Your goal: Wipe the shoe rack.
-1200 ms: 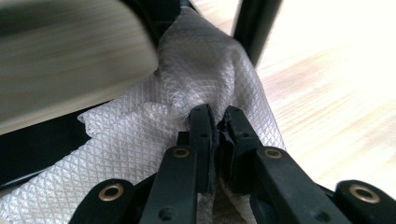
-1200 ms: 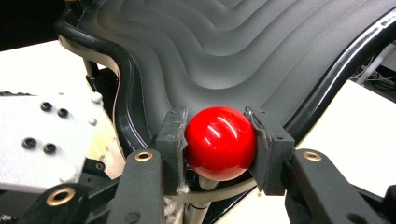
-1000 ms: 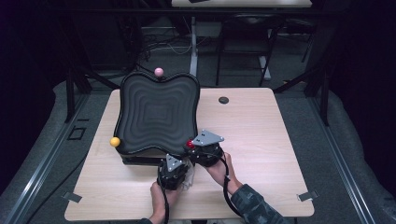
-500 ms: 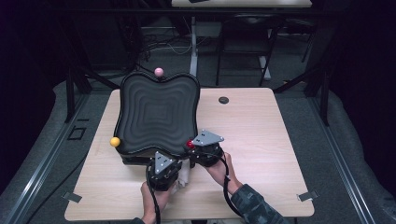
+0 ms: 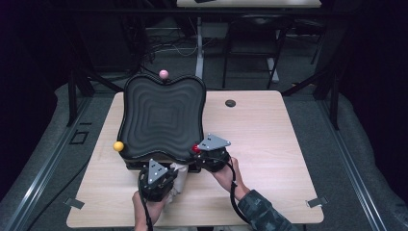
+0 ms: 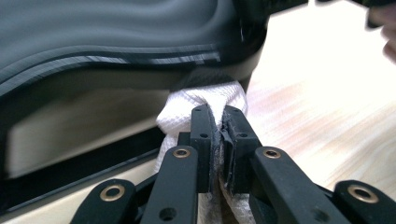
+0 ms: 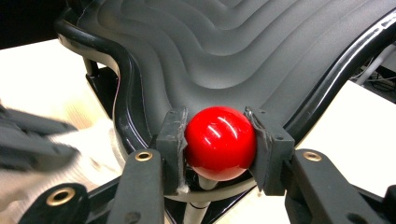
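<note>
A black board with rippled steps (image 5: pixel 161 118) stands tilted on a dark base on the wooden table (image 5: pixel 274 144). At its near right corner is a glossy red ball knob (image 7: pixel 219 142), and my right gripper (image 7: pixel 218 140) is shut on it, one pad on each side. My left gripper (image 6: pixel 219 135) is shut on a fold of white cloth (image 6: pixel 196 100) that runs in under the board's near edge. From above, the left gripper (image 5: pixel 168 179) sits near the table's front with the cloth (image 5: pixel 180 172) beside it.
A pink ball (image 5: pixel 163 73) tops the board's far edge and a yellow ball (image 5: pixel 118 146) sits at its near left corner. A small black disc (image 5: pixel 230 103) lies far right on the table. Desk legs and cables stand beyond the far edge.
My left gripper has moved left and back toward the person, rising a little, with the white cloth drawn along. The right gripper has stayed on the red ball.
</note>
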### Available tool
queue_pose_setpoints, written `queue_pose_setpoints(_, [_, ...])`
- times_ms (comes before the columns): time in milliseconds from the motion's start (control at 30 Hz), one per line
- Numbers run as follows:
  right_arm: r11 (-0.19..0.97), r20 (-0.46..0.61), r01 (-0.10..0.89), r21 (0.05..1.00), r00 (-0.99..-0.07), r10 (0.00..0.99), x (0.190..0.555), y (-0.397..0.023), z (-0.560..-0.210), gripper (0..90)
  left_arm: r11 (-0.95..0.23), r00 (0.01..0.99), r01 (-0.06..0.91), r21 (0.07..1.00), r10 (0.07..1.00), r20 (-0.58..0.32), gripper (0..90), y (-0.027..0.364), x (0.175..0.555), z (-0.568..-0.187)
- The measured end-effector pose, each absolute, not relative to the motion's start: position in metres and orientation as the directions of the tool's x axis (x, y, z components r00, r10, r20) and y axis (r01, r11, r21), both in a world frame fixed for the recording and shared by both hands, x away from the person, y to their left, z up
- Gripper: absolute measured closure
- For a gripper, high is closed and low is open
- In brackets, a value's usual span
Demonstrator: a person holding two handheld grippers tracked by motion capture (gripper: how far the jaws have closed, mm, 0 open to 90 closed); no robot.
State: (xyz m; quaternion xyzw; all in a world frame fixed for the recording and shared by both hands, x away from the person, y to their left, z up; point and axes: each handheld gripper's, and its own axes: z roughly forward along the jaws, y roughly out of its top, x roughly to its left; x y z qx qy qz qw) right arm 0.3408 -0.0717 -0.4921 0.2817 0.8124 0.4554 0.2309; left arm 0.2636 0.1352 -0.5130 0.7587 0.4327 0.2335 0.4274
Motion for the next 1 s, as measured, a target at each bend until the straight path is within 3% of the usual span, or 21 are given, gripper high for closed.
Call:
queue_pose_setpoints(267, [0.423,-0.116,0.246,0.872,-0.735,0.668,0.341,-0.071,-0.492,60.3,-0.186,0.423,0.404,0.895,0.906,-0.003,83.7,0.162,0.271,-0.498])
queue_pose_setpoints(533, [0.420,-0.121,0.240,0.875,-0.733,0.670,0.341,-0.071,-0.493,60.3,-0.135,0.314,0.437,0.889,0.949,-0.010,83.7,0.198,0.286,-0.501])
queue_pose_setpoints(1000, [0.425,-0.133,0.239,0.873,-0.721,0.680,0.339,-0.069,-0.493,60.4,-0.127,0.259,0.474,0.871,0.966,0.000,83.7,0.240,0.277,-0.499])
